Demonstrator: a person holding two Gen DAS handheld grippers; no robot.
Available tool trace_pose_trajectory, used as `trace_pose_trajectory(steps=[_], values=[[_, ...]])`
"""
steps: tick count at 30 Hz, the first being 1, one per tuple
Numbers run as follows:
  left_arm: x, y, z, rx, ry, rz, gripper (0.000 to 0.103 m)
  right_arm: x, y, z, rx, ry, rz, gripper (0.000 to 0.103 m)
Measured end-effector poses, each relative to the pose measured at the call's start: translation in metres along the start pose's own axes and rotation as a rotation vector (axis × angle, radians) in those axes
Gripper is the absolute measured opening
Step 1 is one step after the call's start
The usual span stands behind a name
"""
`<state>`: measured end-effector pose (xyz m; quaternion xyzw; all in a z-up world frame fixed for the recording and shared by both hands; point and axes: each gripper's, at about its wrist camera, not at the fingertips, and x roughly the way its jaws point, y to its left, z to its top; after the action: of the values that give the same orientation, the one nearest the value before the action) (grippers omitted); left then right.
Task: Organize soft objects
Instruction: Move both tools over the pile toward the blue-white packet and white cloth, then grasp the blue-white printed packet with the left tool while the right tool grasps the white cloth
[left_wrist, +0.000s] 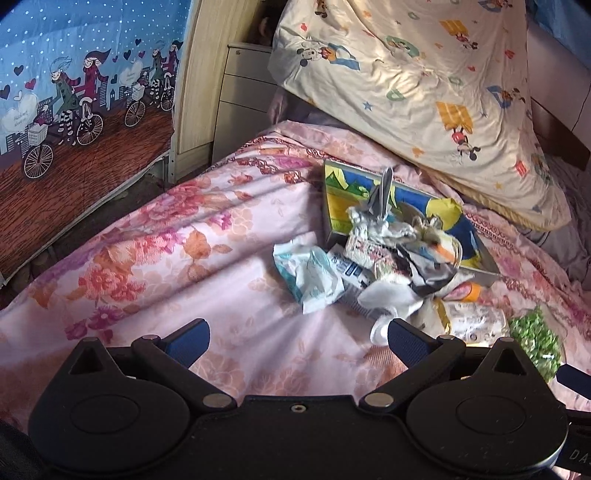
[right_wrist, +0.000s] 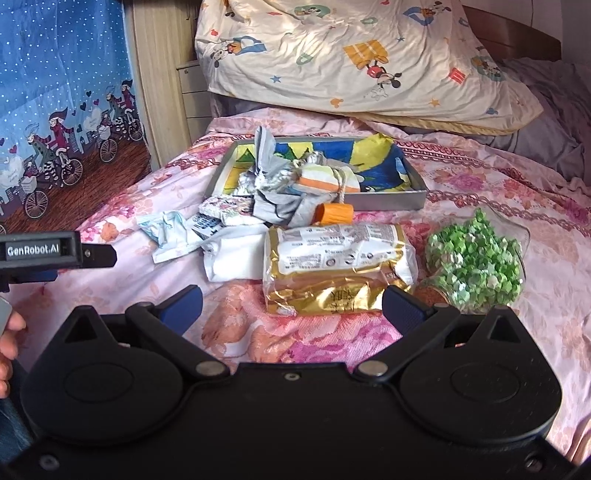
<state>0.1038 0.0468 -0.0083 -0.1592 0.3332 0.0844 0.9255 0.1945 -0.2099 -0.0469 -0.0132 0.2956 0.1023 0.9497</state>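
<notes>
Soft packets (right_wrist: 332, 273) lie heaped on the bed (right_wrist: 480, 192); both grippers (left_wrist: 298, 338) (right_wrist: 291, 302) hover level, jaws wide, empty.

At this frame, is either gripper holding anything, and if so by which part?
Nothing is held. The left gripper and right gripper are both open and empty above the floral bedspread, short of the pile of packets.

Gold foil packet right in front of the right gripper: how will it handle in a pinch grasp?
The gold foil packet is probably slippery: its wrapper is glossy and reflective. It looks crinkled and dented, so it will likely deform and sag rather than stay stiff. It lies flat on the soft bedspread, so fingers may dig into fabric. The right gripper is open and empty.
</notes>
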Motion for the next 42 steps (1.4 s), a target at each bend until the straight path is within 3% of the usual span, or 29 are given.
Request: trace_pose_trajectory(steps=[5, 11, 16, 20, 27, 34, 36, 42], values=[[0.000, 0.002, 0.012, -0.018, 0.059, -0.028, 0.102, 0.000, 0.007, 0.015, -0.057, -0.007, 0.023, 0.103], [0.003, -0.005, 0.037, 0.105, 0.054, -0.035, 0.102, 0.015, 0.025, 0.034, -0.198, -0.011, 0.052, 0.103], [0.028, -0.015, 0.059, 0.201, 0.075, -0.027, 0.102, 0.038, 0.042, 0.042, -0.300, -0.048, 0.055, 0.103], [0.056, -0.018, 0.067, 0.212, 0.111, -0.043, 0.102, 0.056, 0.057, 0.045, -0.332, -0.069, 0.051, 0.102], [0.111, -0.002, 0.061, 0.099, 0.217, -0.098, 0.102, 0.081, 0.078, 0.037, -0.453, -0.073, 0.052, 0.102], [0.144, 0.019, 0.057, -0.094, 0.285, -0.147, 0.102, 0.105, 0.094, 0.027, -0.518, -0.062, 0.088, 0.100], [0.151, 0.022, 0.055, -0.129, 0.311, -0.174, 0.100, 0.110, 0.097, 0.023, -0.534, -0.046, 0.087, 0.089], [0.162, 0.020, 0.050, -0.140, 0.339, -0.221, 0.088, 0.125, 0.100, 0.018, -0.552, -0.008, 0.055, 0.072]])
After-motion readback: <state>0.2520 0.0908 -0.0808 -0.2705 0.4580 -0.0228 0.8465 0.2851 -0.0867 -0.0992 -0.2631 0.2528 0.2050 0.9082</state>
